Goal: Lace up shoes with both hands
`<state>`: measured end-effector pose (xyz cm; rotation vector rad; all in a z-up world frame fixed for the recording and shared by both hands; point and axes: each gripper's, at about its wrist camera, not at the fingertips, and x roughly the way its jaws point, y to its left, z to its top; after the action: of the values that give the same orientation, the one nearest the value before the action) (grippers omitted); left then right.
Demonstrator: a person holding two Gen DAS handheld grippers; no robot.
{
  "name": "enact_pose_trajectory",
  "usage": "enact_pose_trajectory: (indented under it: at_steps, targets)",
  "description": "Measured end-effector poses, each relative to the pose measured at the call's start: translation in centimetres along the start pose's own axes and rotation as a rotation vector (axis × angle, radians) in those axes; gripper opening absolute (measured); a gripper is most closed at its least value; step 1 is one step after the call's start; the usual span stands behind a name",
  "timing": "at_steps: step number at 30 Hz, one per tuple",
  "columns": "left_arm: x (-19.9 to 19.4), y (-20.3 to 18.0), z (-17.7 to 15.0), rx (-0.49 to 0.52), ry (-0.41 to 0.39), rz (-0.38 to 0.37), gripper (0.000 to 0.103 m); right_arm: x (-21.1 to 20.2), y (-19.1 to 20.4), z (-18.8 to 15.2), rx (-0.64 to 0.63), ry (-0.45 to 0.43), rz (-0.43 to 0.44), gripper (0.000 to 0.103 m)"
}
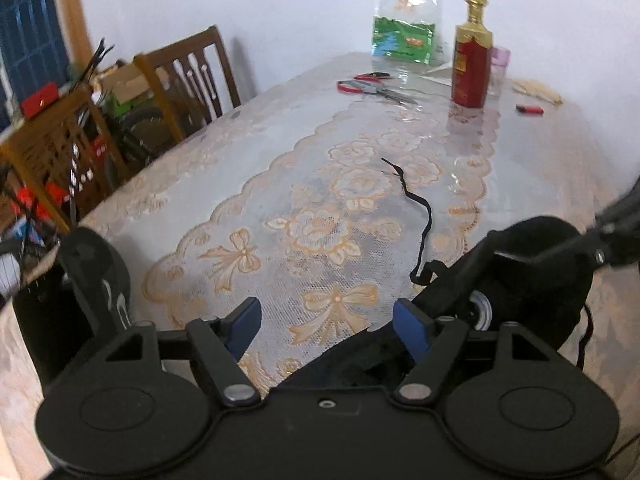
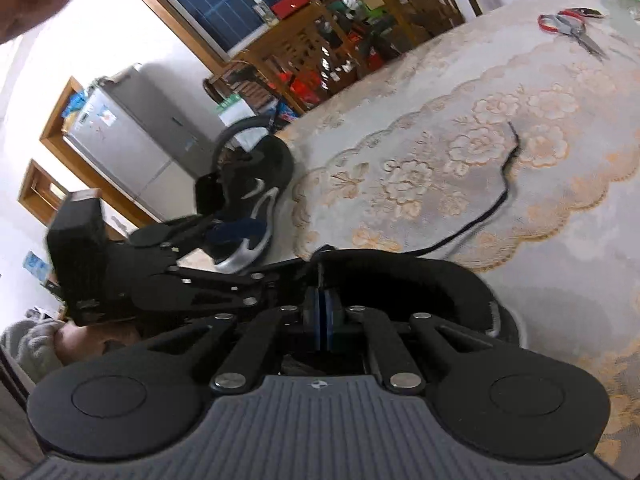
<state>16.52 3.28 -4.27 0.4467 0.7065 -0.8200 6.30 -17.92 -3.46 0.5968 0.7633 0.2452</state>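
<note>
Only right wrist view shows right gripper closed; left gripper spread, empty.

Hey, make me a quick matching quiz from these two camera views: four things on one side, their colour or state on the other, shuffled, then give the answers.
Things:
1. left hand-held gripper
2. right hand-held gripper
3. bottle
4. shoelace

Descriptions:
A. red with a gold cap, standing upright
B. pads pressed together
C. black, lying loose across the tablecloth
D. pads wide apart, nothing between them

Pairs: 1-D, 2-B, 3-A, 4-C
</note>
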Motion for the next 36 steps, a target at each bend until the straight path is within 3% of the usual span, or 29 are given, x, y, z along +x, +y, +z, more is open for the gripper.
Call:
enact_pose_trajectory:
  at_steps: [7, 19, 36]
  targets:
    - [-0.2, -0.6, -0.1, 0.013, 0.000, 0.020, 0.071, 0.9, -0.8, -1.0, 0.074, -0.052, -0.024, 0.004]
    - [-0.6, -0.8, -0.2, 0.000, 0.019, 0.044, 0.072, 1.1, -0.2, -0.5, -0.008, -0.003, -0.024, 0.004]
    - [-0.4, -1.2, 0.0, 0.007, 0.034, 0.073, 0.072, 1.9, -1.2, 0.3, 0.032, 0.070, -0.011, 0.004]
